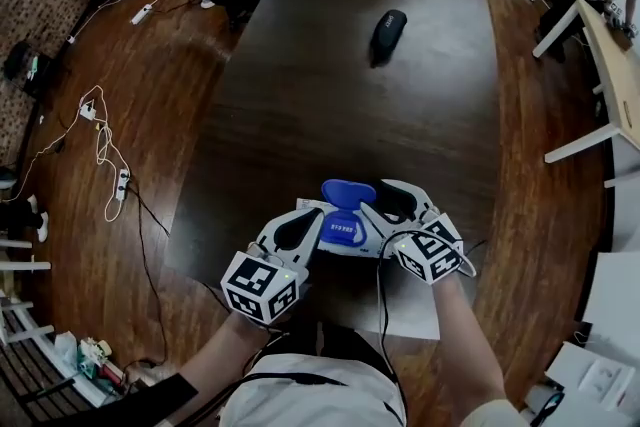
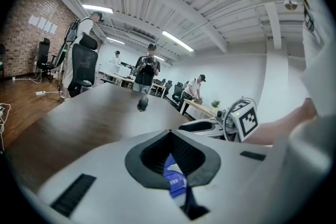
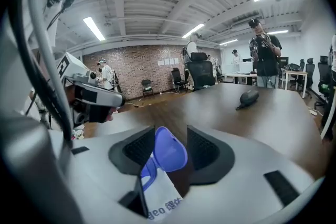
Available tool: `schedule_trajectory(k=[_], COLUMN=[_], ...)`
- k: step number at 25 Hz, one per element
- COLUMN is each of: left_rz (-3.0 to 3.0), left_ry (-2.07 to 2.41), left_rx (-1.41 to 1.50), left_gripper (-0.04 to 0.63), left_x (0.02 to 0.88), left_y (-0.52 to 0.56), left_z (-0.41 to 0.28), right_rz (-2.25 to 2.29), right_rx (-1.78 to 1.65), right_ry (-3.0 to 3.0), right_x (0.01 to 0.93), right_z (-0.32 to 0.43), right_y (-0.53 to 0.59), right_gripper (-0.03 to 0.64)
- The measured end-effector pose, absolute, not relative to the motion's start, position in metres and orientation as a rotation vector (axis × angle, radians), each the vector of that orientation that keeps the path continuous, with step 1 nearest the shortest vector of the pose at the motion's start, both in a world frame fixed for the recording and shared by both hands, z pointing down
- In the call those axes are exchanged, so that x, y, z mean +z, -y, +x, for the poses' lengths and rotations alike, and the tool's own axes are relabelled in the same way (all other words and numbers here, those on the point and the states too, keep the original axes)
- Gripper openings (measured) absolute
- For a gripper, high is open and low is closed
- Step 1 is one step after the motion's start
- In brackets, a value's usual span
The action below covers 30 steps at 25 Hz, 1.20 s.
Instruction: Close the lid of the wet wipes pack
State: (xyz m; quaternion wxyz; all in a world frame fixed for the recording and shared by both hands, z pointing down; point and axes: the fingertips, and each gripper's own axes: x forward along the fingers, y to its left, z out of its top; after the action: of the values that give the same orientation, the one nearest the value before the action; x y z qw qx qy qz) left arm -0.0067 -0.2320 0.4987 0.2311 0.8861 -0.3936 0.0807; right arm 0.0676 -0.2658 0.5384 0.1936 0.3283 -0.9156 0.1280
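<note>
Not yet shut: blue lid (image 1: 347, 192) standing open on the wet wipes pack (image 1: 345, 233) at the near edge of the table (image 1: 330, 65), loose between the spread jaws of the right gripper (image 1: 372, 197), with the pack's end pinched in the clenched left gripper (image 1: 318, 227). Left to do: pressing the lid flat. Printed on the white wrapper: seemingly 德佑 beside cut-off Latin letters.

White soft wet wipes pack (image 1: 345, 233), blue label, lies at lower centre of the head view. Its blue oval plastic flip lid (image 1: 347, 192) stands open, raised upright.
</note>
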Motion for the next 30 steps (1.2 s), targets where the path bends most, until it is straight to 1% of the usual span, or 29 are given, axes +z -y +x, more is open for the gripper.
schedule_trajectory(k=[2,5,18,30], left_rz=[2.43,2.418,2.37,2.347], left_ry=[1.086,1.094,1.119,1.143], left_rx=[0.224,0.226,0.227,0.195], left_gripper=[0.002,0.002,0.002,0.002], left_x=[0.502,0.505,0.521,0.519], left_y=[0.232,0.233,0.237,0.232], left_z=[-0.007,-0.007,-0.012,-0.027], right_rz=[0.879,0.835,0.756,0.643], right_rx=[0.371,0.376,0.457,0.447], right_ry=[2.555,2.537,2.507,2.571], right_x=[0.551,0.564,0.602,0.577], right_z=[0.066,0.063,0.055,0.04], right_y=[0.269,0.273,0.282,0.25], right_gripper=[0.198,0.217,0.218,0.218])
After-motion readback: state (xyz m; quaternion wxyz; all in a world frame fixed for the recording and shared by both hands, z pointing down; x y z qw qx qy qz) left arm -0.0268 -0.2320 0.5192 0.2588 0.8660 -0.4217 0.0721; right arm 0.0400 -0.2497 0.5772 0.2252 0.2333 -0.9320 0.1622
